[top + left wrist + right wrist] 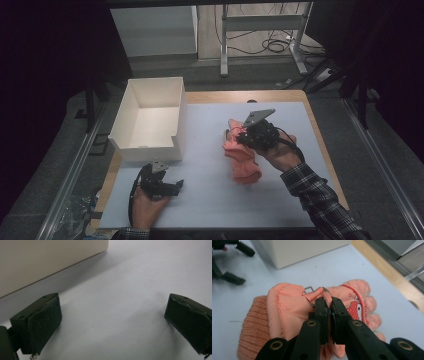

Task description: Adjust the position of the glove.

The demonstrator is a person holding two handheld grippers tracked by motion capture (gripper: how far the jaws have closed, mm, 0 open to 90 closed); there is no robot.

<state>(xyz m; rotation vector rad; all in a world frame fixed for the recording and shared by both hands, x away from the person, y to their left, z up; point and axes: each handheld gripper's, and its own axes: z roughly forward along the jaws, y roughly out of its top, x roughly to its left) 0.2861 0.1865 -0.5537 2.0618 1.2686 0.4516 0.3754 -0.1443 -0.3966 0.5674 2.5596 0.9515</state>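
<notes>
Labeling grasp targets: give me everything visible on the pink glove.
The pink glove is a padded child's winter glove in salmon-pink, slightly shiny quilted fabric, with a ribbed knit cuff in matching orange-pink. A cartoon patch with red polka dots sits on its back, and a strap runs through a grey metal buckle. It lies on the white table cover, right of the white box. The right claw is shut on the strap near the buckle.

An open box and a white mat on a wooden tabletop

The white box (pixel 150 120) stands open-topped at the far left of the white mat (pixel 210 200), which covers most of the wooden tabletop (pixel 320 145). Beyond the far edge, a metal frame (pixel 262 30) stands on the floor with dark cables (pixel 275 46) coiled beneath it.
</notes>
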